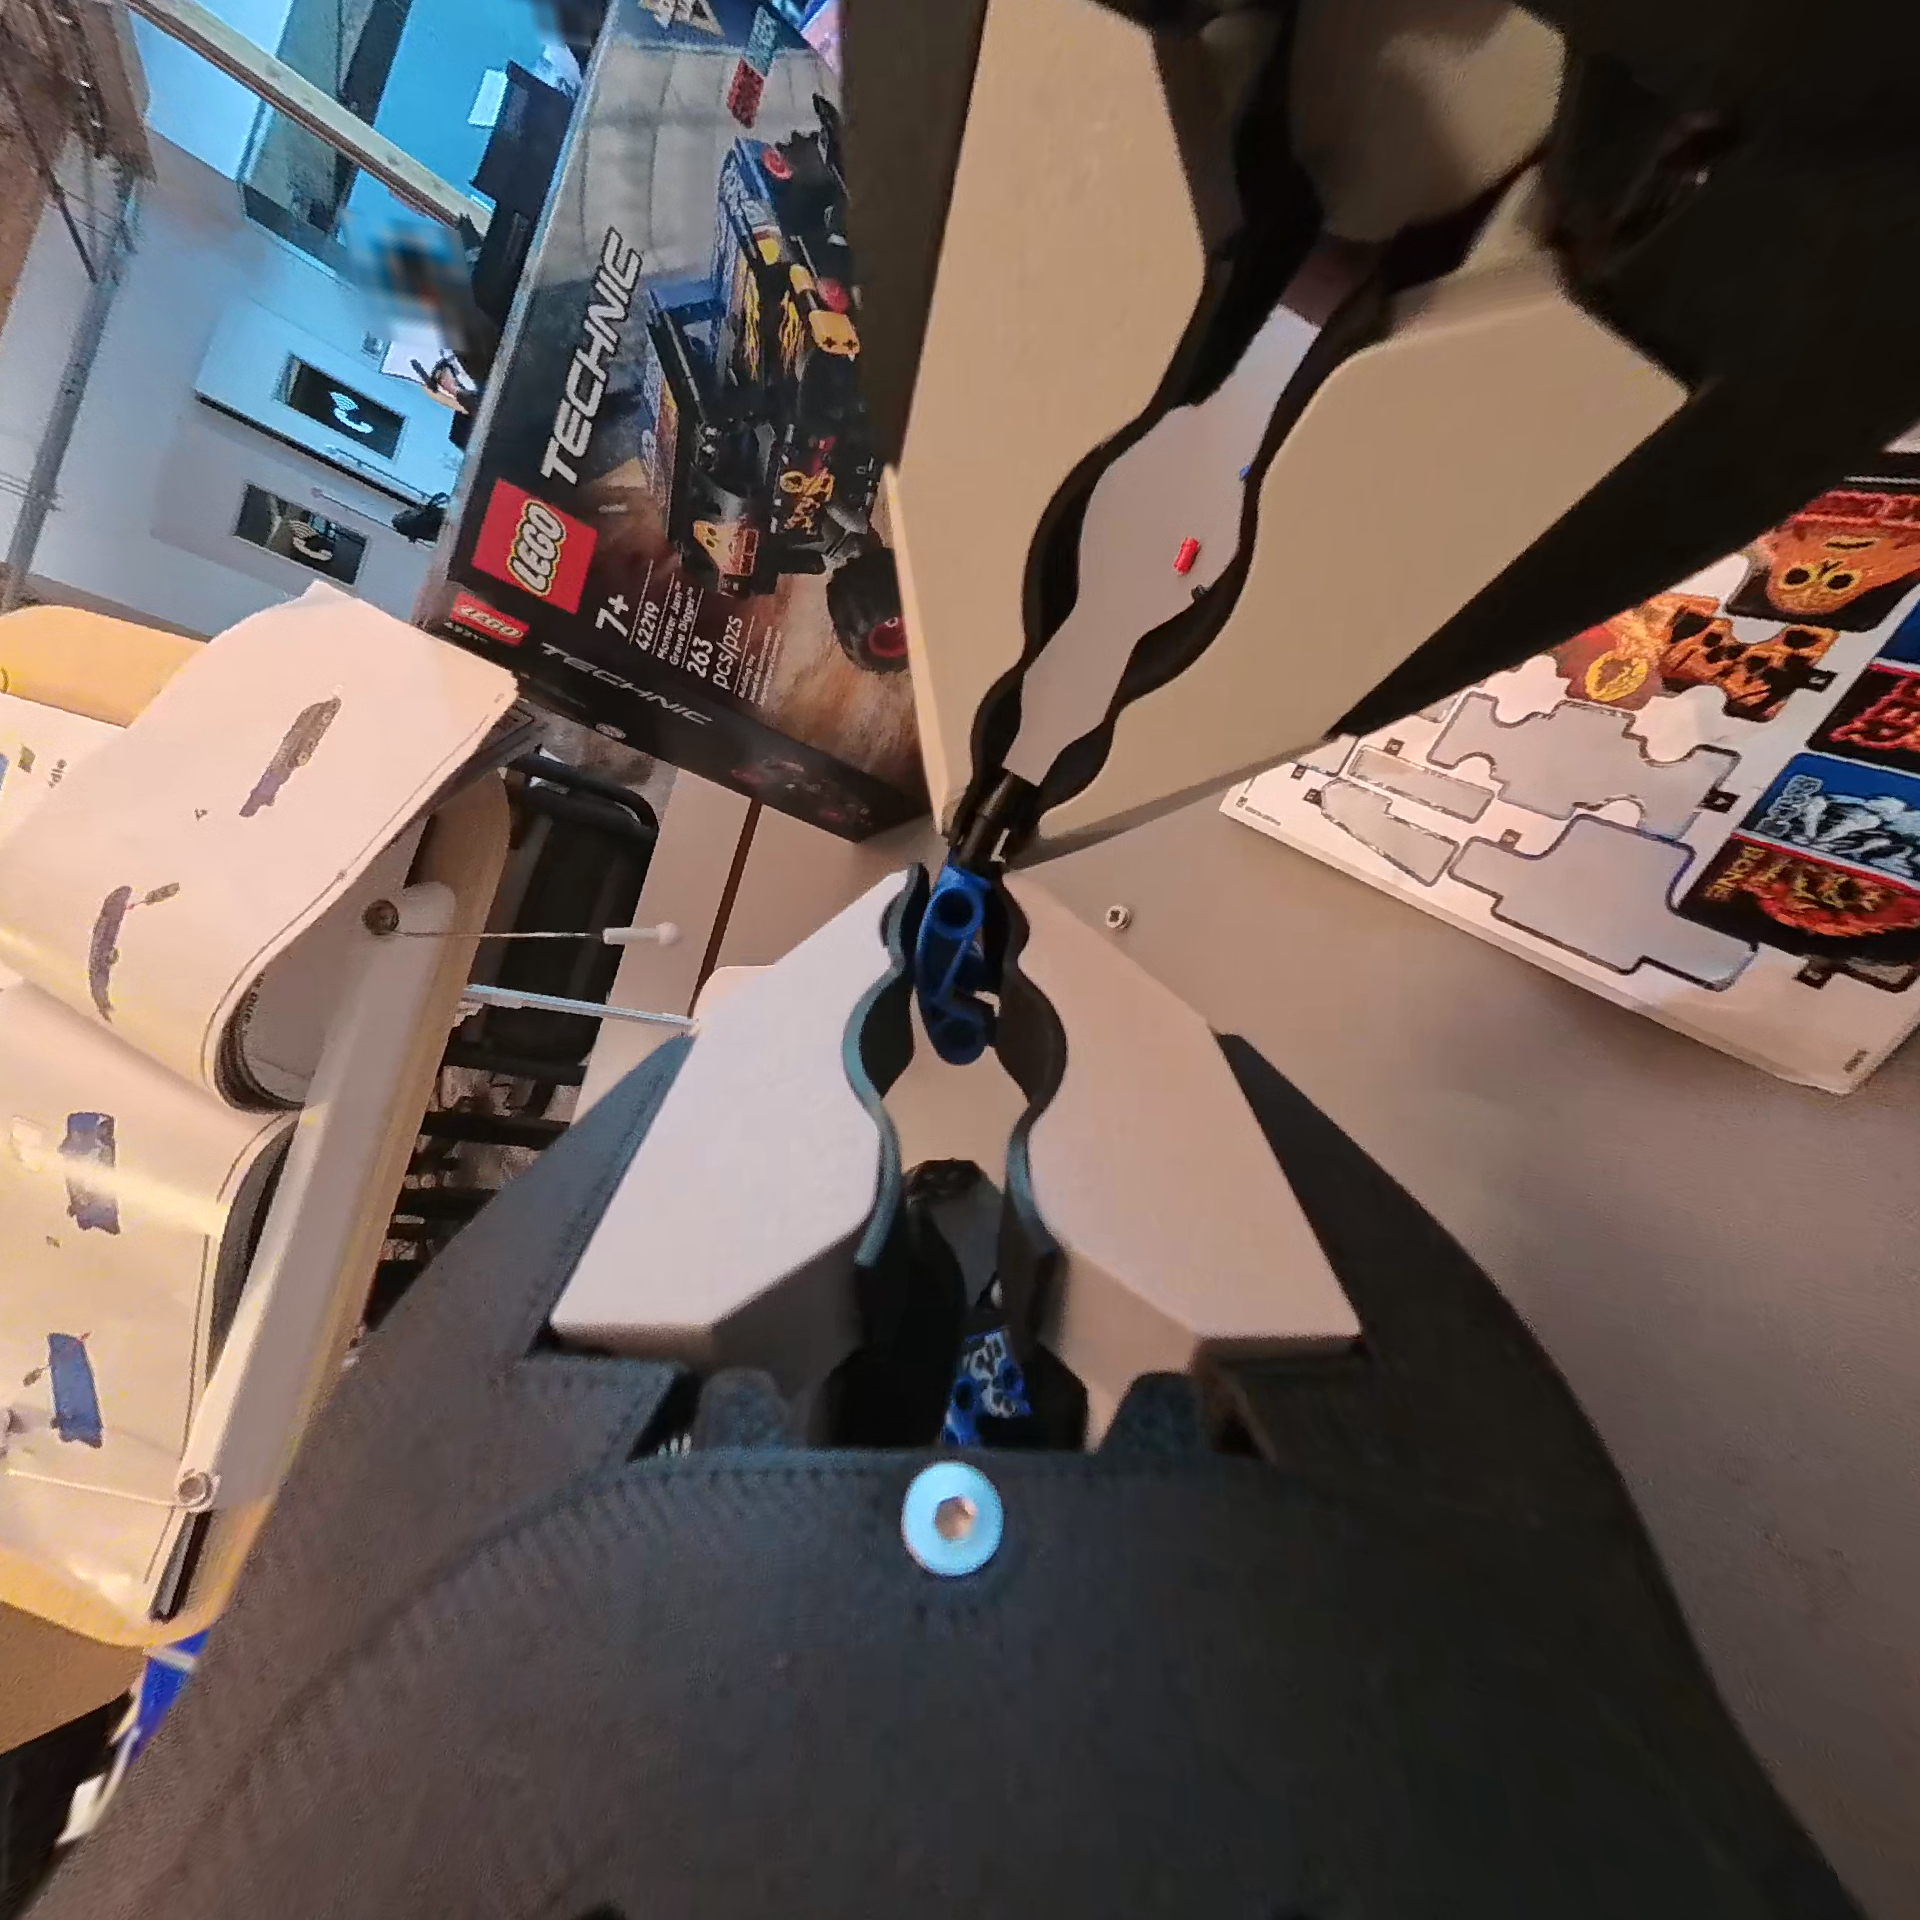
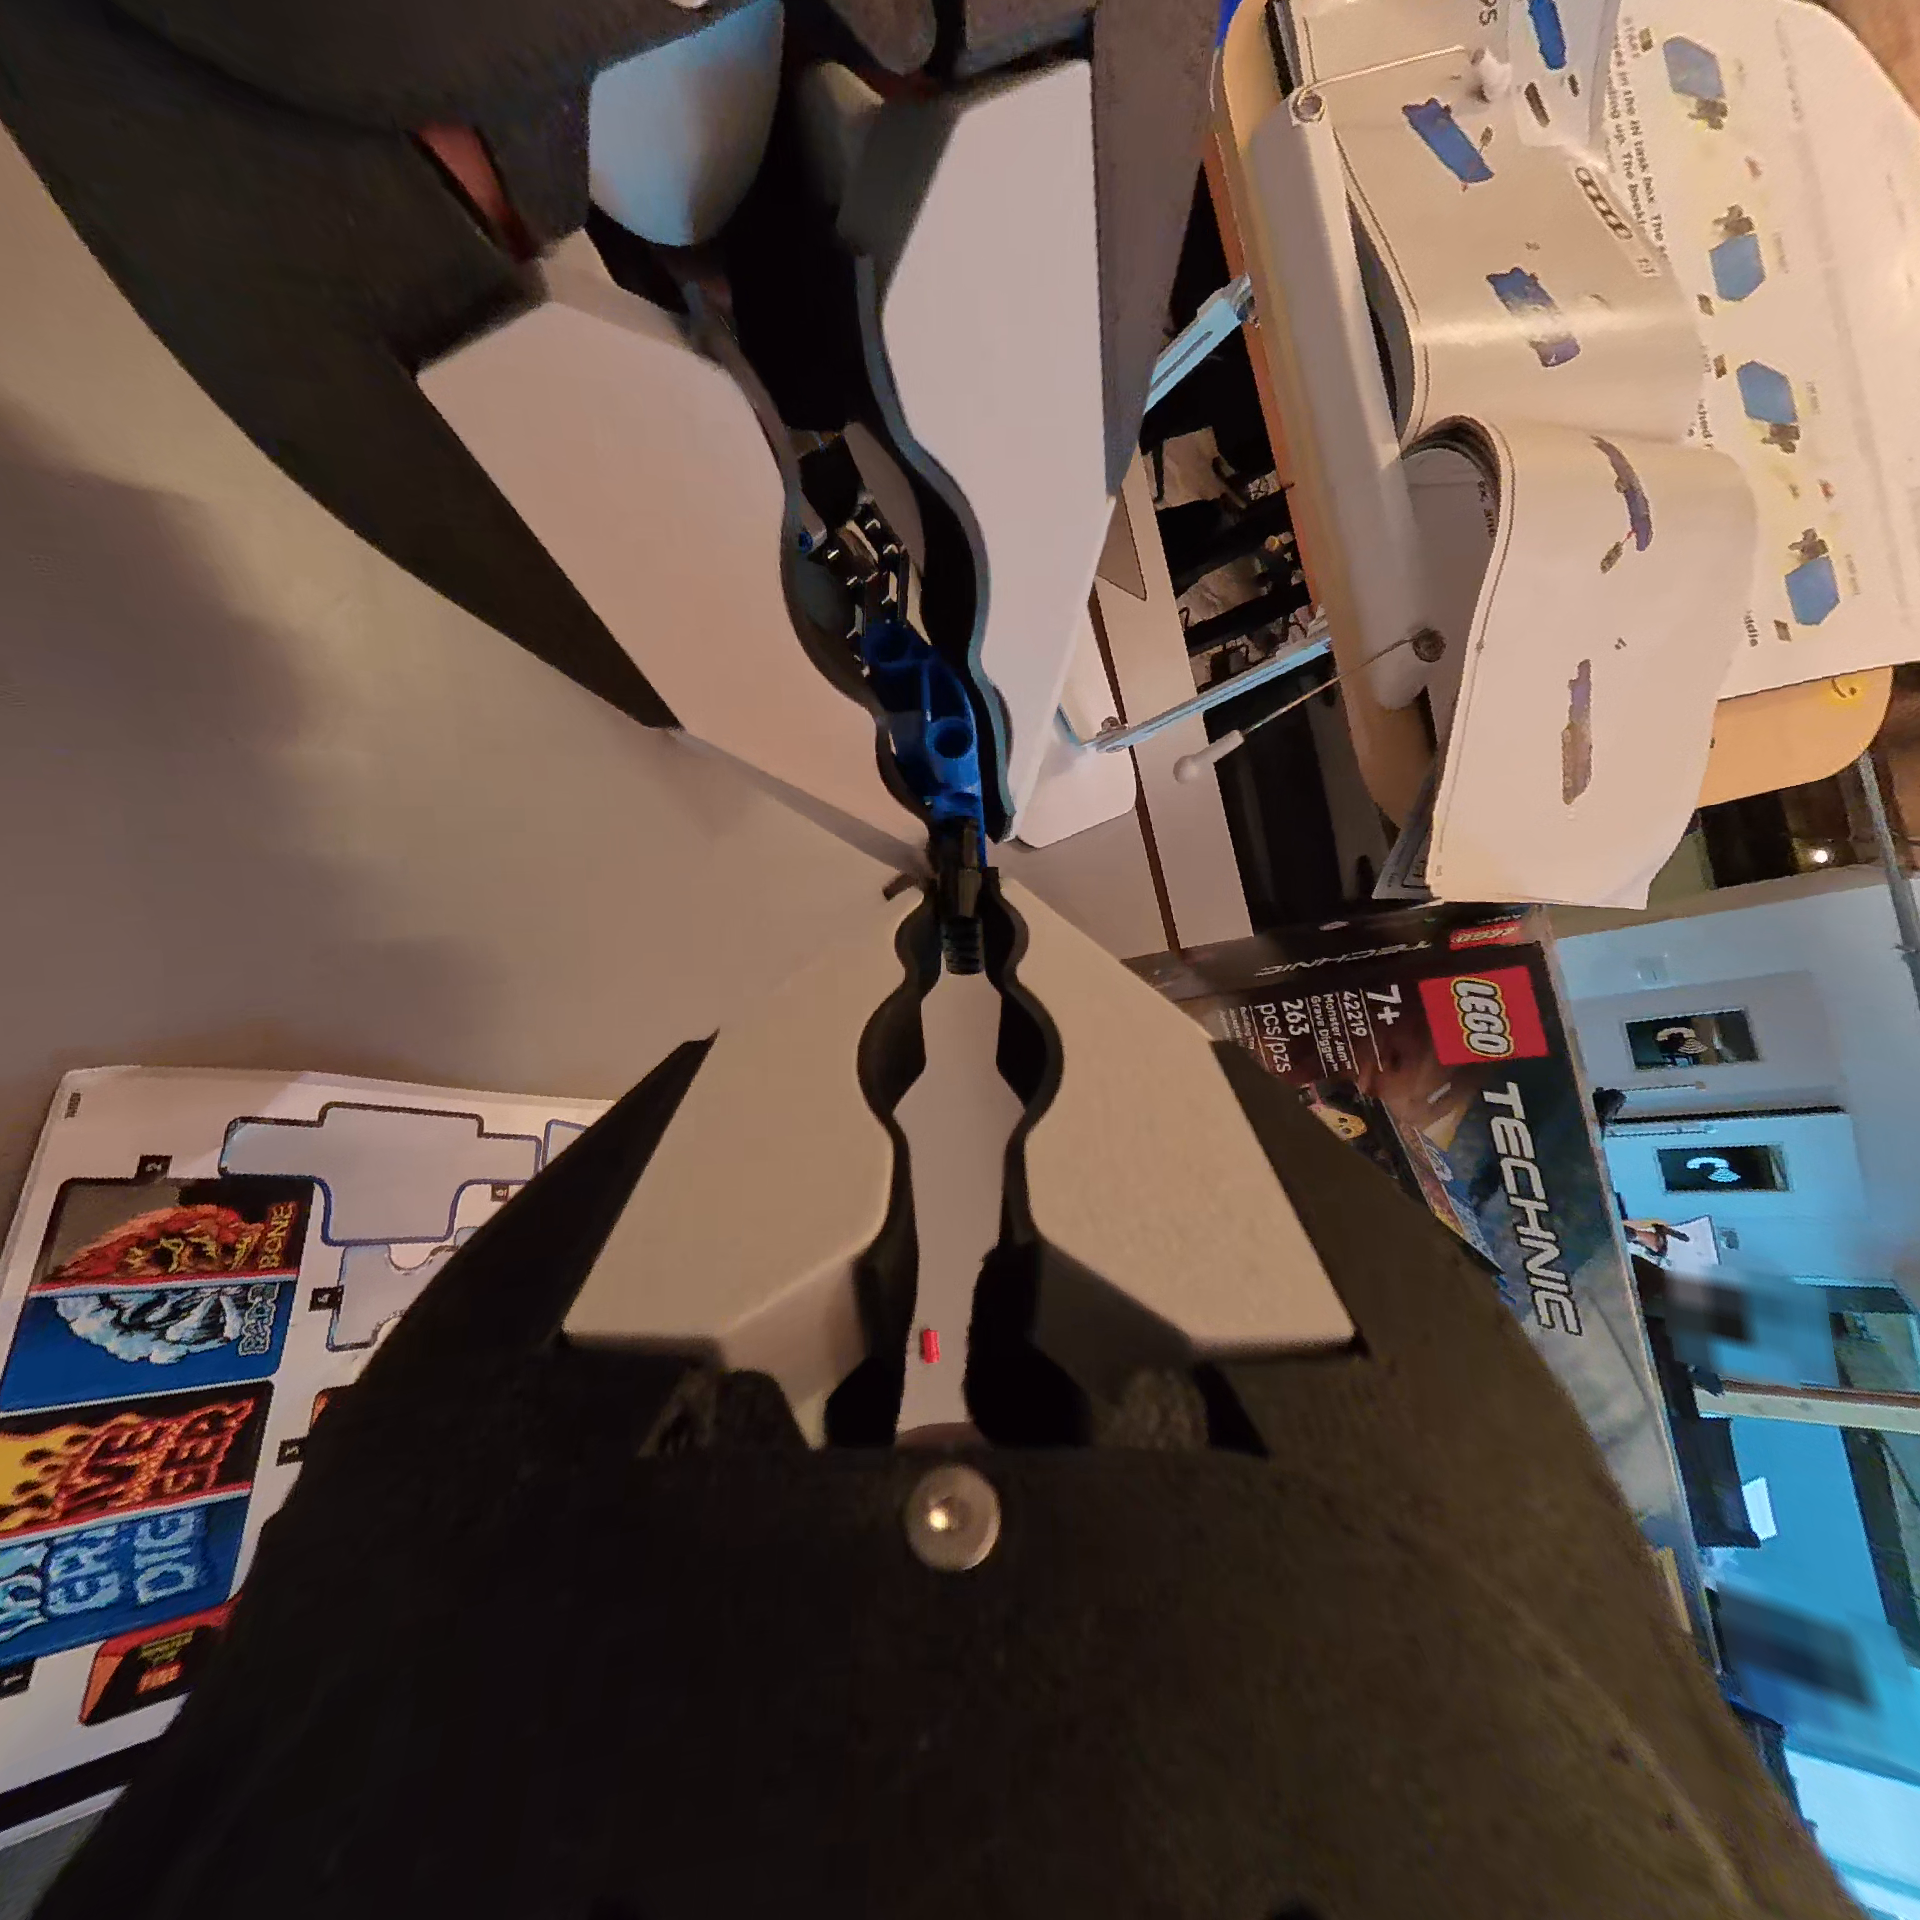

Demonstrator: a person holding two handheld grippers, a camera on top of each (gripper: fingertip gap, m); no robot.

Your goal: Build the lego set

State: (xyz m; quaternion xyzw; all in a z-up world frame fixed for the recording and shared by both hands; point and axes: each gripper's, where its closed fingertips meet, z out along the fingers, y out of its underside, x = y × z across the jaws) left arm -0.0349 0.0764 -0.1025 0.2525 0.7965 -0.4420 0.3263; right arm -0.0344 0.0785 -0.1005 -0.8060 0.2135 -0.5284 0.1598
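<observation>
We are working tip to tip, box (image 1: 665, 499) and sticker sheet (image 1: 1621, 831) flanking: left gripper (image 1: 951, 971) pinching blue connector (image 1: 951, 961), right gripper (image 2: 961, 925) clamping black pin (image 2: 961, 914).

A plain grey surface (image 1: 1351, 1195) fills the near ground, matte and evenly lit, with soft shadows falling across it in warm indoor light. Beyond its far edge the room turns cooler: pale walls (image 1: 135, 343) washed in bluish daylight, with dark rectangular panels (image 1: 343, 410) mounted on them. A pale wooden beam (image 1: 312, 114) runs diagonally overhead. Below the edge of the surface stands a dark framed piece of furniture (image 1: 561, 935), too shadowed to make out. In the right wrist view, bright blue-lit panes (image 2: 1787, 1507) glow at the right side.
</observation>
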